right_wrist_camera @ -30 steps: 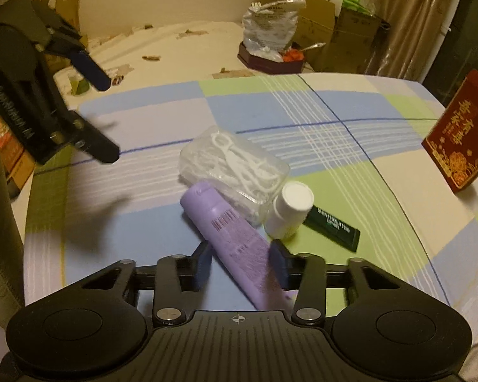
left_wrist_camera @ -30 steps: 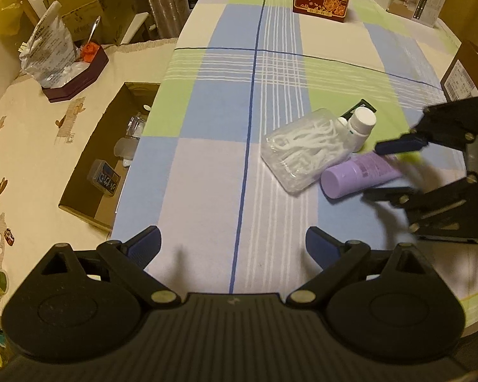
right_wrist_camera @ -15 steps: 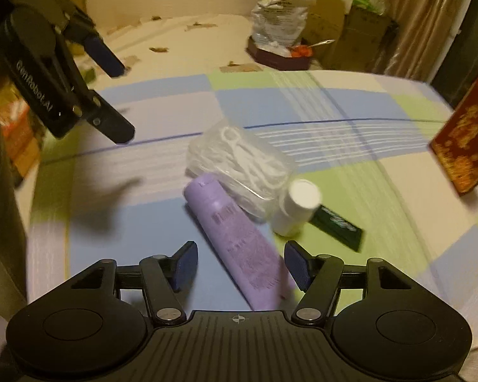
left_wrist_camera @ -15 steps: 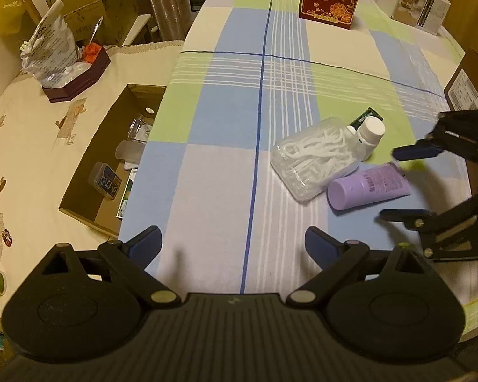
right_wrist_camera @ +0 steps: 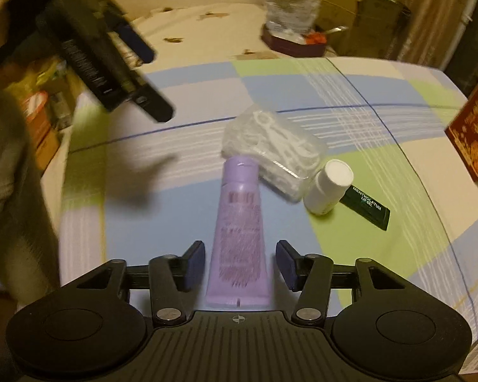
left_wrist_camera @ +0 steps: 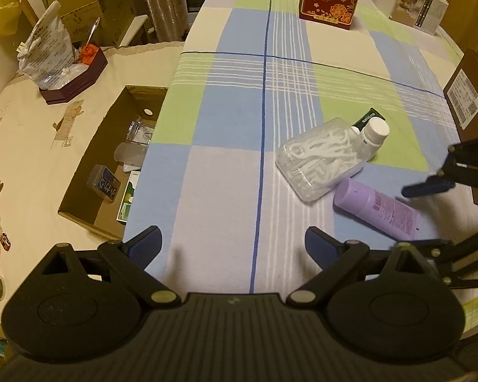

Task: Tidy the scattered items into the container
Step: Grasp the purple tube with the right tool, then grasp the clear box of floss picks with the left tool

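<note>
Four loose items lie on the checked tablecloth point(left_wrist_camera: 232, 172) in my left wrist view: one purple tube point(left_wrist_camera: 377, 206), one clear floss-pick box point(left_wrist_camera: 318, 158), one white-capped bottle point(left_wrist_camera: 374, 133), one dark green lip-gel box point(left_wrist_camera: 368, 117). My left gripper point(left_wrist_camera: 232, 245) hangs spread wide, empty. Only this view shows the cardboard box point(left_wrist_camera: 89, 146), partly hidden by the table edge.

Right wrist view, blurred: my right gripper point(right_wrist_camera: 240, 263) straddles the tube point(right_wrist_camera: 240, 242), pads apart on either side, not clamped.

A checked cloth point(left_wrist_camera: 239, 127) covers the surface under warm, dim light. Cardboard boxes point(left_wrist_camera: 86, 16) crowd the far left; a curtain point(right_wrist_camera: 430, 16) hangs beyond.
</note>
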### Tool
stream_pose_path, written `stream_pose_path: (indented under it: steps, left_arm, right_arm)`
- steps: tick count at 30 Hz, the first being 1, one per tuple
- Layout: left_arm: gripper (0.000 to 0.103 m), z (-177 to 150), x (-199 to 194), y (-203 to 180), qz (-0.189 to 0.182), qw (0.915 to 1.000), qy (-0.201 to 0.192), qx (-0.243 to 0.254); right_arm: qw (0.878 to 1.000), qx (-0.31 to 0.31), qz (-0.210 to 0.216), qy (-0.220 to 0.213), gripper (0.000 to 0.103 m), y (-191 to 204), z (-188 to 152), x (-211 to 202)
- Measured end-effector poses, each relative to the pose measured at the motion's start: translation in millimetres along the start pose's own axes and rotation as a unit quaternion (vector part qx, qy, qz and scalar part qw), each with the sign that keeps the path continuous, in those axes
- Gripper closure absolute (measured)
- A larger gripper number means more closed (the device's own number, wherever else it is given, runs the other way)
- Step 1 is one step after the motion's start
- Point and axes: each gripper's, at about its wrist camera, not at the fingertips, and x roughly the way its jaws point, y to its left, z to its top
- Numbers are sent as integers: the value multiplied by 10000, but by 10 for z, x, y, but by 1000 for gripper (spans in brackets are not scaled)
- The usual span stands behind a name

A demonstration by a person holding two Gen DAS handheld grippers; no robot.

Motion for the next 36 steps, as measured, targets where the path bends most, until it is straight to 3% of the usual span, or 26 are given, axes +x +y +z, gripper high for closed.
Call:
stream_pose_path:
  steps: [2, 3, 9, 12, 15, 19, 23, 24, 26, 30, 32, 36]
  left_arm:
    - [8, 1, -7, -22, -14, 10000, -24, 68]
    - [8, -4, -11, -30, -37, 9999, -38, 98]
    - [8, 7, 19, -85, -233, 9991, -69, 351]
    - [8, 40, 32, -204, -367, 9954, -290, 842]
    - [8, 103, 97, -377, -555, 9851, -506, 1550]
    - [8, 265, 226, -634, -812, 9615, -682, 2536]
    - [7, 421, 454, -824, -932, 9450, -618, 3073]
    - [8, 445, 522, -848, -922, 9439, -573, 3118]
    - [10, 485, 633, -871, -895, 9456, -494, 3090]
    - [40, 454, 711, -801, -1064, 9517, -430, 2848]
    - [49, 420, 684, -741, -1152, 9569, -413, 2633]
    - [49, 272, 582, -661, -1103, 9672, -202, 2278]
  right_arm:
    - [9996, 261, 37, -84, 49, -21, 15, 61]
    - [9993, 354, 46, -142, 65, -20, 12, 68]
    - [9970, 765, -63, -130, 64, 62, -153, -65]
    - [9919, 1223, -350, -21, 64, 62, -310, -169]
    - [9837, 1700, -573, 86, 64, 51, -454, -280]
    - [9772, 2004, -691, 108, 64, 50, -580, -370]
    - [9729, 2221, -645, 78, 63, -1, -581, -396]
    - [9723, 2254, -617, 65, 54, -6, -575, -399]
    - [9713, 2282, -664, -7, 39, -2, -586, -418]
    - [9703, 2307, -715, -118, 40, -9, -586, -418]
    - [9707, 2291, -700, -183, 40, -7, -577, -409]
    - [9719, 2221, -761, -180, 40, 22, -540, -347]
